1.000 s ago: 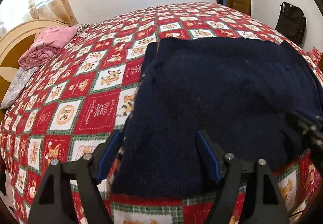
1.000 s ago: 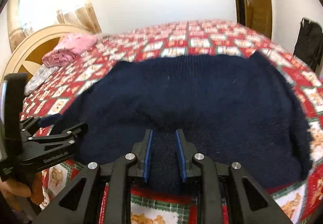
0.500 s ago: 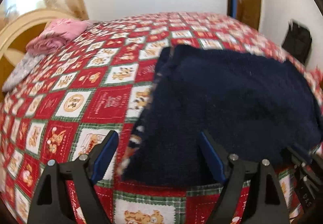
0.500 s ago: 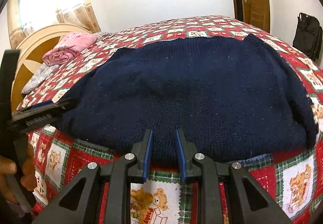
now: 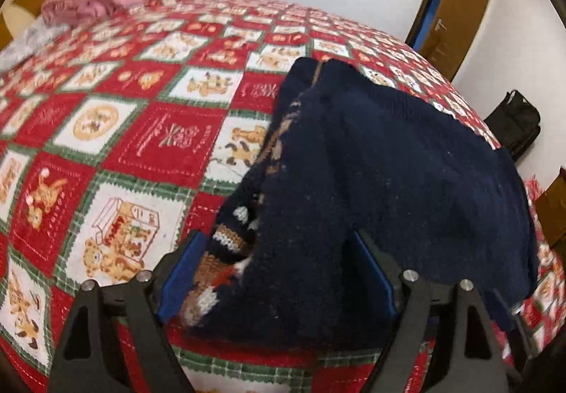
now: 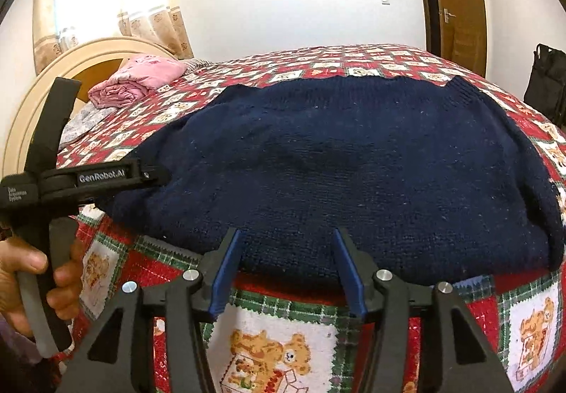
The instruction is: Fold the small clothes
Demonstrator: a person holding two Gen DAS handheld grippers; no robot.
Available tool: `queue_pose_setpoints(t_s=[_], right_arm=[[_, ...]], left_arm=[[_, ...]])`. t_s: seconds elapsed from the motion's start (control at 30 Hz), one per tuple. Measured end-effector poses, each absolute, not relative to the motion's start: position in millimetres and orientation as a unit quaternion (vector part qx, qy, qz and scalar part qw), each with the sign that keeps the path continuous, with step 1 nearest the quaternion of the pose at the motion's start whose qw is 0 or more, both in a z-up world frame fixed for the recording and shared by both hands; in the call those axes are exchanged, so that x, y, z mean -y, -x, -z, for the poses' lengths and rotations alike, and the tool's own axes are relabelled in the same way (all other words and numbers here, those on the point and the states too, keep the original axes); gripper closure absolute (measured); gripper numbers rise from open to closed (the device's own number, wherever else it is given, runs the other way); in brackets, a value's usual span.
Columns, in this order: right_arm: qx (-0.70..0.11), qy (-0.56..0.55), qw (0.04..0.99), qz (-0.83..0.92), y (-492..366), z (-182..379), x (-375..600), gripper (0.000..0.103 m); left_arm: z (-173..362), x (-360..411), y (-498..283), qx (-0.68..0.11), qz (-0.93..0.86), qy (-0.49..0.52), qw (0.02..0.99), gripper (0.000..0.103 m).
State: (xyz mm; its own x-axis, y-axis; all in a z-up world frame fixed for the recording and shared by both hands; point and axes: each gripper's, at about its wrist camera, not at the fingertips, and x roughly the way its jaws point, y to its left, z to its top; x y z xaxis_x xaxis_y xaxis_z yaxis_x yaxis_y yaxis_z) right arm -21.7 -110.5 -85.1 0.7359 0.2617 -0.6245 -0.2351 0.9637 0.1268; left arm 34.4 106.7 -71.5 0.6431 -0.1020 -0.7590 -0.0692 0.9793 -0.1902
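Left wrist view: the left gripper (image 5: pixel 279 272) stands with its jaws spread wide over the near left corner of the navy sweater (image 5: pixel 389 180), which lies folded on the red patchwork bedspread (image 5: pixel 116 131); a patterned brown-and-white edge shows between the blue pads, which do not press on it. Pink folded clothes (image 5: pixel 95 0) sit far off by the headboard. Right wrist view: the right gripper (image 6: pixel 288 272) has just been opening, its jaws parted astride the sweater's near hem, pads clear of the knit. The left gripper, held by a hand (image 6: pixel 32 272), reaches the sweater's left edge.
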Motion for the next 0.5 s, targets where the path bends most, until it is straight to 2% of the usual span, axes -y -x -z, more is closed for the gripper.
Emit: queue_pose_setpoints(t_s=[0.1,0.17,0.2,0.23,0.27,0.33,0.37,0.5], right_arm=[[-0.336,-0.024,0.932,-0.136,20,85,111,0.045],[-0.338,-0.016,0.931,-0.133,21,84,108,0.045],[-0.340,-0.012,0.931,-0.133,21,82,107,0.045],[-0.339,-0.013,0.931,-0.134,21,79,107,0.045],[-0.330,-0.017,0.934,-0.135,23,73,108,0.046],[-0.312,-0.007,0.940,-0.140,24,62,106,0.061],[-0.311,0.008,0.939,-0.147,21,58,102,0.073],[-0.326,0.012,0.931,-0.164,8,62,91,0.075]], left_arm=[[71,-108,-34,-0.421,0.016,0.106,0.901,0.026],[69,-114,-33,-0.418,0.015,0.115,0.901,0.051],[68,-116,-34,-0.418,0.019,0.122,0.900,0.059],[66,-119,-34,-0.420,0.030,0.133,0.897,0.072],[65,-121,-35,-0.421,0.038,0.142,0.895,0.077],[63,-121,-35,-0.419,0.041,0.146,0.895,0.081],[63,-120,-35,-0.418,0.042,0.146,0.896,0.082],[56,-121,-30,-0.405,0.049,0.164,0.898,0.084]])
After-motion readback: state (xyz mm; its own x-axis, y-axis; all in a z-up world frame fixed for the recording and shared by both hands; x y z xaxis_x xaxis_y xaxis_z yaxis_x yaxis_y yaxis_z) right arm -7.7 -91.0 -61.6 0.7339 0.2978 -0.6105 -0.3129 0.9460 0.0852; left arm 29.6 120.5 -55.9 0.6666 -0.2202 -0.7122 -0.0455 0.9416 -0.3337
